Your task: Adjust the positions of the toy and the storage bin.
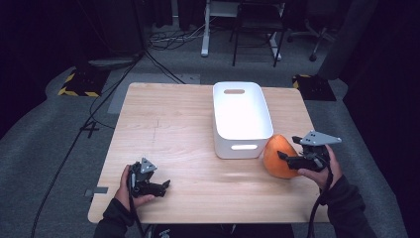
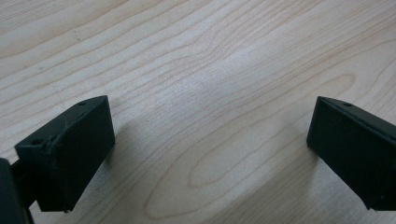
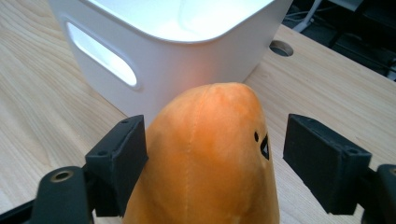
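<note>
Worktop (image 1: 173,129): white bin (image 1: 241,119) sits empty, nothing placed in it yet. Orange plush toy (image 1: 277,156) is outside it, at the bin's 4 o'clock corner. Right gripper (image 1: 289,158) jaws stand apart around the toy, one pad touching, not clamped; left gripper (image 1: 161,187) jaws apart, idle at 7 o'clock.

Your orange plush toy (image 1: 278,156) stands upright on the tabletop (image 1: 188,134), just beside the near right corner of the white bin (image 1: 241,119). It is soft, rounded and tapers to a blunt top, with a centre seam and small black face marks on one side.
</note>
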A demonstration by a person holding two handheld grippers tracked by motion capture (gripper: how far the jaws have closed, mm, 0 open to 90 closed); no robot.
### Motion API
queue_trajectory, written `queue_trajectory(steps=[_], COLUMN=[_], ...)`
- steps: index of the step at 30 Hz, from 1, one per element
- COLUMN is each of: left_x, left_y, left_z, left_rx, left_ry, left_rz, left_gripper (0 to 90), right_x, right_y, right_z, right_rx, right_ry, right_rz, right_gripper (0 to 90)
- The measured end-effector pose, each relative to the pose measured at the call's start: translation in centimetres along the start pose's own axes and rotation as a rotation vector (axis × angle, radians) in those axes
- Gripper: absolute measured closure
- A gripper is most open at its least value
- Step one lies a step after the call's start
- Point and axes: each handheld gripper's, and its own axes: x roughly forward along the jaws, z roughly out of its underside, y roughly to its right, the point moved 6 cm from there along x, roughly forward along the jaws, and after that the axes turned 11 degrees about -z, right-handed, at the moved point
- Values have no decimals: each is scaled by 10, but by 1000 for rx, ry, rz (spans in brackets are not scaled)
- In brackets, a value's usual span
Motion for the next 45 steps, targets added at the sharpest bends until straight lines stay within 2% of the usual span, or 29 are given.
queue_trajectory(steps=[3,5,6,9,12,13,14,15,18,19,21,23,24,25,28,32,33,34,35,36,37,38,39,40,41,42,43,44,45], left_x=[0,0,0,0,0,0,0,0,0,0,0,0,1,3,5,3,3,3,3,3,2,2,0,0,-2,-4,-6,-6,-6], left_y=[0,0,0,0,0,0,0,0,0,0,0,0,1,2,3,9,12,12,17,17,25,25,35,35,38,43,51,51,54], left_z=[0,0,0,0,0,0,0,0,0,0,0,-1,-1,-4,-6,-10,-13,-13,-17,-17,-23,-23,-32,-32,-38,-45,-61,-61,-68], left_rx=[0,0,0,-1,0,0,-1,-1,-1,-1,0,-2,-18,-44,-61,-12,-1,-1,32,32,89,89,113,113,117,117,131,131,140], left_ry=[-2,0,0,-1,0,0,-1,-1,-1,-2,-4,-5,-8,-14,-19,-27,-30,-30,-10,-10,14,14,52,52,83,103,141,141,165], left_rz=[1,0,0,0,0,0,0,0,0,0,0,-7,-9,-33,-46,-14,-8,-8,7,7,17,17,59,59,74,98,136,136,135], left_gripper=[12,12,12,12,12,12,13,13,12,12,12,8,8,6,7,54,82,103,156,198,196,174,176,180,180,168,180,178,178], right_x=[5,12,12,18,20,22,23,23,22,20,16,14,11,4,-4,-15,-18,-20,-22,-23,-24,-25,-26,-27,-27,-28,-30,-30,-31], right_y=[2,3,3,4,5,4,4,4,3,3,3,2,2,4,9,14,15,15,15,14,13,13,13,13,13,13,11,11,11], right_z=[-2,-2,-2,3,5,9,10,10,13,16,20,23,26,34,41,52,57,58,59,61,62,63,64,65,65,65,67,67,68], right_rx=[15,24,24,70,78,91,84,84,76,78,67,62,61,81,99,120,120,114,108,105,105,107,107,105,105,102,102,102,102], right_ry=[-12,-49,-49,-72,-73,-96,-100,-100,-109,-107,-88,-74,-60,-17,14,71,95,99,101,105,111,117,121,124,124,126,129,129,133], right_rz=[-2,9,9,-6,-20,-50,-59,-59,-69,-80,-91,-94,-101,-107,-105,-101,-101,-98,-94,-91,-91,-90,-85,-83,-83,-79,-81,-81,-79], right_gripper=[203,179,179,165,164,208,237,237,371,441,489,505,517,538,548,548,549,551,556,561,564,568,571,573,573,576,577,577,577])
